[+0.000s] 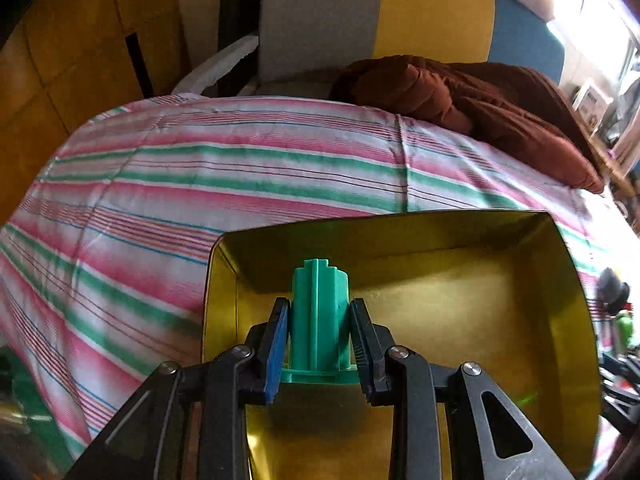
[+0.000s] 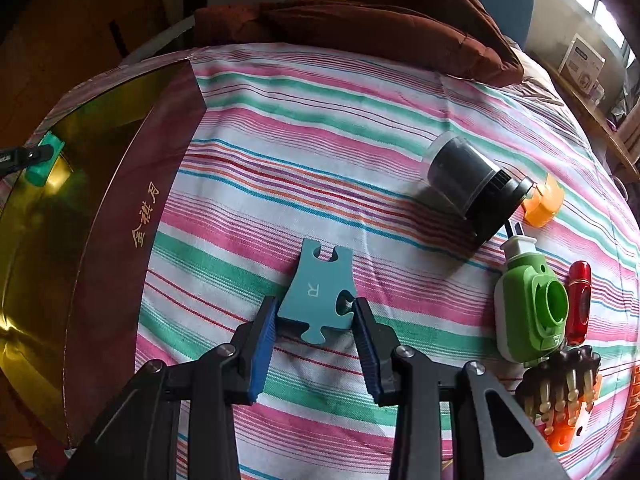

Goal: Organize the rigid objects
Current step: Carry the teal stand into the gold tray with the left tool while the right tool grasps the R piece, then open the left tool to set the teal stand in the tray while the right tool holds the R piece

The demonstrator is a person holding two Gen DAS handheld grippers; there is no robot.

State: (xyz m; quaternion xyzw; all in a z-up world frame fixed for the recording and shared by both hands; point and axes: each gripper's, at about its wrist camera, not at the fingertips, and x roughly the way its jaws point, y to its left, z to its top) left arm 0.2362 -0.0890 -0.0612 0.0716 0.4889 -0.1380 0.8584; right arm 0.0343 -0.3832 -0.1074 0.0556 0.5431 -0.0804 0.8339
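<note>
We see only part of the box (image 2: 100,216): its near end runs off both pictures' lower edges. Right of the box, at the left-wrist view's right edge, dark clutter (image 1: 616,320) is too blurred for us to name. In the right-wrist view, beyond the green item (image 2: 528,312), the brush (image 2: 560,392) is cut by the frame's rim.

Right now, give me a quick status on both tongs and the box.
Left tongs shut on green plastic piece, over gold-lined box. Right tongs shut on teal flat piece lying on striped cloth. Nothing blocking the box.
</note>
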